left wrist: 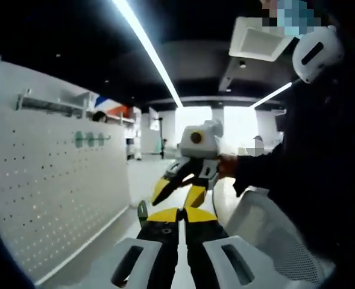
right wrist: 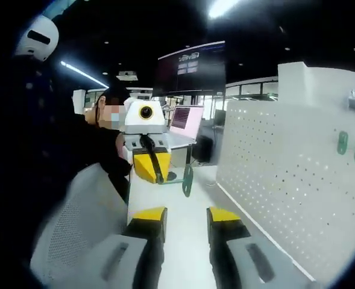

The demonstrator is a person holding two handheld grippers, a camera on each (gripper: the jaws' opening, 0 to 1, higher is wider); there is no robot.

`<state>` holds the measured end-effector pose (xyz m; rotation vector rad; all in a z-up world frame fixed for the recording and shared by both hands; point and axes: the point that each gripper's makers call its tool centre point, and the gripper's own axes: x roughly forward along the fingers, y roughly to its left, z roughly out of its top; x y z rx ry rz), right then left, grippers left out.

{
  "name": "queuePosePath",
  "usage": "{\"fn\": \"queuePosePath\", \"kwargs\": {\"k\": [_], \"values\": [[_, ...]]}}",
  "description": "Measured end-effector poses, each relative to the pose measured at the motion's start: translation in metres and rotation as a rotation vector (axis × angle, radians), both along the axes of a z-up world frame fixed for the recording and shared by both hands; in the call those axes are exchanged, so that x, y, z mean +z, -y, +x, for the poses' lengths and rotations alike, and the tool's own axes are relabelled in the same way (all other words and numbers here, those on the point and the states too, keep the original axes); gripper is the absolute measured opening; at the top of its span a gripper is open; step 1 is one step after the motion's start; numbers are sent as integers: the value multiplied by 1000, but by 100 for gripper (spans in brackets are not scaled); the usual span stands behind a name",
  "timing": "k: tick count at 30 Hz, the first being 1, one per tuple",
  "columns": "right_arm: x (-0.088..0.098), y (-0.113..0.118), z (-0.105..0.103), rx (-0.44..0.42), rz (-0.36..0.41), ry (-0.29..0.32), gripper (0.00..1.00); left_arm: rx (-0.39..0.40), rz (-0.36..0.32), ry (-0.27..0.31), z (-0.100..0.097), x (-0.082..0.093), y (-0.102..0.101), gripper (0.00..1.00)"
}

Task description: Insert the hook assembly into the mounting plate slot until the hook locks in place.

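The mounting plate is a white pegboard (left wrist: 56,198), standing upright on the left of the left gripper view and on the right as the pegboard (right wrist: 285,174) in the right gripper view. A green hook (right wrist: 187,179) on a thin wire stem juts sideways from my left gripper (right wrist: 155,176), whose yellow jaws are shut on it. The same hook (left wrist: 142,212) pokes out left of my left gripper (left wrist: 181,211). My right gripper (right wrist: 187,214) stands open with nothing between its jaws. It faces the left one as the right gripper (left wrist: 176,197). Both grippers are off the board.
Several green hooks (left wrist: 90,139) hang high on the pegboard, seen too as hooks (right wrist: 350,146). A white mesh chair back (left wrist: 267,241) sits beside the person's dark sleeve (left wrist: 267,168). A white tabletop (right wrist: 186,247) runs along the board's foot. A laptop (right wrist: 186,120) stands behind.
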<state>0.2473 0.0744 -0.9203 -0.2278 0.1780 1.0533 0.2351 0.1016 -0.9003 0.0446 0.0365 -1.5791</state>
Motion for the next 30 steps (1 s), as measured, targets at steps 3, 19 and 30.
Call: {"fn": "queuePosePath", "kwargs": {"k": [3, 19, 30], "values": [[1, 8, 2, -56, 7, 8, 31, -7, 1, -2, 2, 1, 3, 2], [5, 21, 0, -154, 9, 36, 40, 0, -27, 8, 41, 26, 17, 2], [11, 36, -2, -187, 18, 46, 40, 10, -43, 45, 88, 52, 44, 2]]}}
